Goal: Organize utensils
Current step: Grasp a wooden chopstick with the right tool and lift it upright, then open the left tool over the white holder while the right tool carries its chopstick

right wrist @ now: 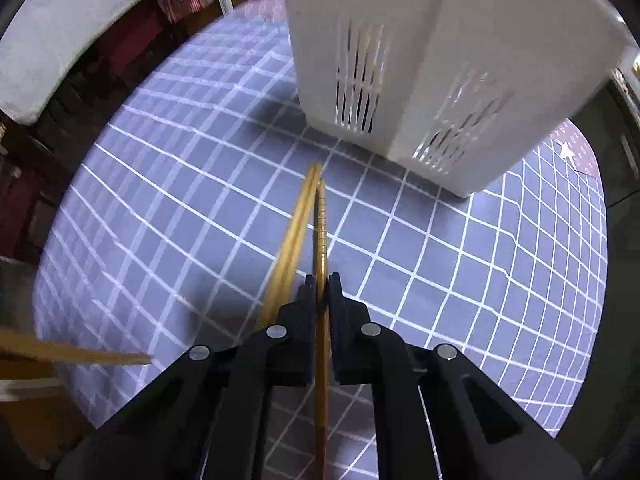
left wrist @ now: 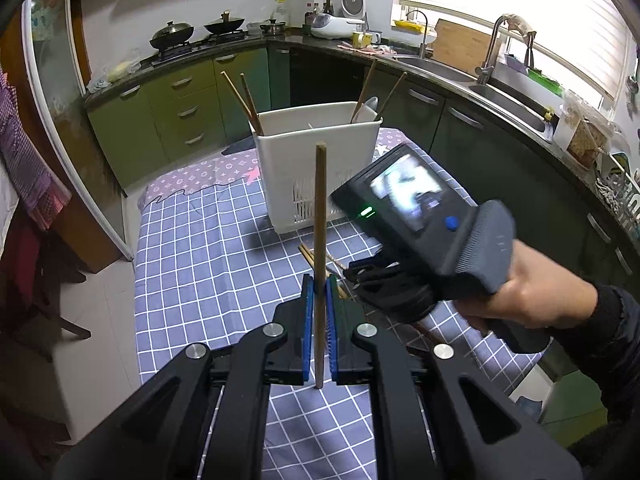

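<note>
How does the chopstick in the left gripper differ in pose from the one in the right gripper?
The left gripper clamps its chopstick alone and upright, clear of the cloth. The right gripper clamps its chopstick low over the checked tablecloth, beside another chopstick. Both are wooden and gripped between shut blue pads.

Left wrist view looks obliquely across the tabletop [left wrist: 192, 248] at the caddy [left wrist: 316, 148]; right looks steeply down, nearer; both share caddy [right wrist: 440, 60] and tabletop [right wrist: 440, 248].

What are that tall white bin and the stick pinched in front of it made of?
The white bin looks like moulded plastic: smooth matte walls with slotted vents near the base. The chopstick in the left gripper seems to be wood or bamboo: dull brown and unpolished.
</note>
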